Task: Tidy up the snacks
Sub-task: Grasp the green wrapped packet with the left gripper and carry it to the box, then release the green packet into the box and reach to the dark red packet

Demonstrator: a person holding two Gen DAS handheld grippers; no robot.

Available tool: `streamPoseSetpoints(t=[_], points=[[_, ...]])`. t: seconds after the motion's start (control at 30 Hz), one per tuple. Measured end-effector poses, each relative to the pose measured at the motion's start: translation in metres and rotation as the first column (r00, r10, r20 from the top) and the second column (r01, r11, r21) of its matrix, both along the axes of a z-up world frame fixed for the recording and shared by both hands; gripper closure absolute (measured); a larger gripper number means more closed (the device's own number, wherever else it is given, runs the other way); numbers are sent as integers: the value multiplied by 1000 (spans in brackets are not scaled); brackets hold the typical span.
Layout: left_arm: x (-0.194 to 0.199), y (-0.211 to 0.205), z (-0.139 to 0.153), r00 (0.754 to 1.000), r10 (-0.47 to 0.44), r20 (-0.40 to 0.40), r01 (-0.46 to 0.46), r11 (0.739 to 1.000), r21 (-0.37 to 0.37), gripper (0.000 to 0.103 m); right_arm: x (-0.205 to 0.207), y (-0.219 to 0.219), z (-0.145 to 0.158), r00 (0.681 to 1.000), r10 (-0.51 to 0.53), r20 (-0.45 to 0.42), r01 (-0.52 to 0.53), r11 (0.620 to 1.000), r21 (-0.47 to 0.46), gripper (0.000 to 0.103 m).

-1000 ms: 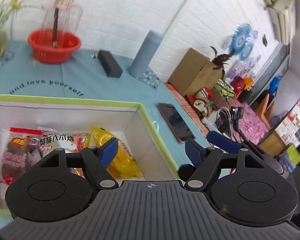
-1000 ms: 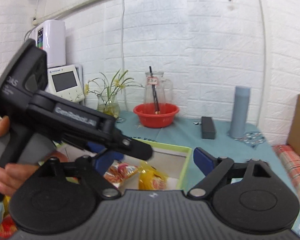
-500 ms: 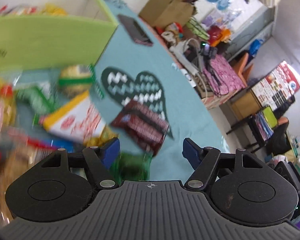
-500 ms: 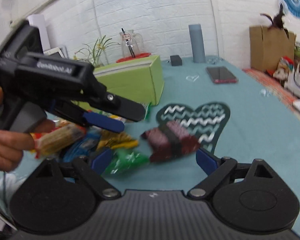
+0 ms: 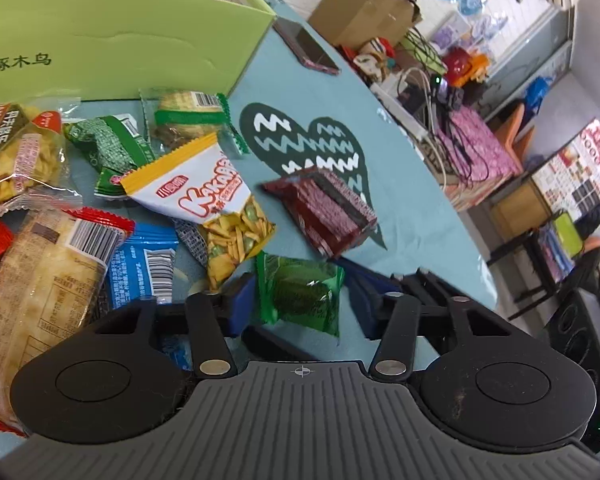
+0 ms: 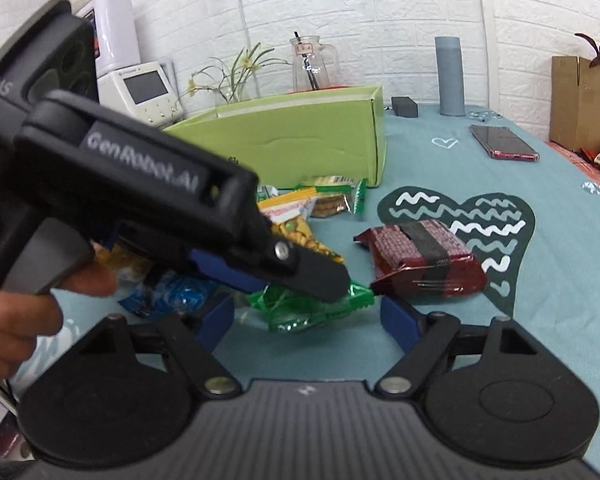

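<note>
A green snack packet (image 5: 300,292) lies on the teal tablecloth between the blue pads of my left gripper (image 5: 302,304). The jaws are closing and the pads touch its two edges. In the right wrist view the left gripper (image 6: 328,280), held by a hand (image 6: 16,320), presses down onto the crumpled green packet (image 6: 300,312). My right gripper (image 6: 308,320) hovers just behind it, its jaws closing with nothing pressed between them. A dark red packet (image 5: 324,208) (image 6: 420,256) lies on the heart print. The green box (image 5: 120,40) (image 6: 300,140) stands behind the pile.
Several loose snacks lie left of the packet, among them a white and yellow bag (image 5: 196,188) and a blue one (image 5: 148,264). A phone (image 6: 504,144), a grey cylinder (image 6: 450,76) and a cardboard box (image 5: 364,12) sit farther back. The table edge (image 5: 440,184) runs along the right.
Both grippers came down from above the green box to the snack pile. The left jaws narrowed onto the green packet. The right jaws narrowed too, with nothing gripped.
</note>
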State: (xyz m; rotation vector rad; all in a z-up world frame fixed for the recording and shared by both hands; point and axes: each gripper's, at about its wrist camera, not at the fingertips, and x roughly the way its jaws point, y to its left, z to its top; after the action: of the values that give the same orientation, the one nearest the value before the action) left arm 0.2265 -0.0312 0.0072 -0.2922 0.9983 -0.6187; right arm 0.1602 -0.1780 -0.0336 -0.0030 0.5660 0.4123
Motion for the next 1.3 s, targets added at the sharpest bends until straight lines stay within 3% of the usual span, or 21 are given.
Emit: streamPoseSetpoints(t=[0.07, 0.2, 0.3, 0.47, 0.63, 0.77, 0.9, 1.07, 1.13, 1.23, 1.3], points=[[-6, 1, -1, 1000, -5, 14, 5, 1000, 10, 86, -7, 5, 0, 1000, 16, 10, -15, 999, -40, 33], [-19, 8, -1, 1000, -5, -14, 5, 1000, -12, 88, -23, 0, 6, 1000, 27, -11, -27, 999, -21, 42], [-24, 9, 9, 1000, -1, -5, 1, 1000, -17, 88, -26, 0, 16, 999, 38, -12, -38, 999, -18, 43], [-18, 21, 49, 996, 21, 87, -18, 999, -44, 87, -19, 8, 47, 995, 66, 81, -64, 997, -37, 43], [25, 37, 91, 974, 83, 213, -79, 997, -27, 86, 36, 23, 80, 974, 126, 187, -118, 992, -54, 43], [79, 50, 110, 953, 139, 268, -141, 990, -14, 86, 99, 41, 97, 959, 170, 225, -156, 985, -77, 43], [131, 63, 107, 951, 180, 252, -186, 982, 0, 86, 159, 58, 99, 961, 200, 191, -186, 978, -90, 42], [181, 73, 79, 960, 198, 196, -206, 978, 18, 85, 212, 71, 82, 969, 219, 116, -208, 973, -98, 42], [192, 77, 70, 964, 201, 175, -208, 978, 18, 82, 227, 74, 72, 970, 226, 90, -216, 971, -103, 39], [195, 81, 66, 958, 219, 184, -226, 974, 20, 61, 234, 76, 66, 972, 222, 73, -215, 972, -94, 32], [186, 85, 72, 950, 229, 210, -237, 972, 11, 55, 229, 71, 68, 973, 216, 84, -210, 975, -78, 29]])
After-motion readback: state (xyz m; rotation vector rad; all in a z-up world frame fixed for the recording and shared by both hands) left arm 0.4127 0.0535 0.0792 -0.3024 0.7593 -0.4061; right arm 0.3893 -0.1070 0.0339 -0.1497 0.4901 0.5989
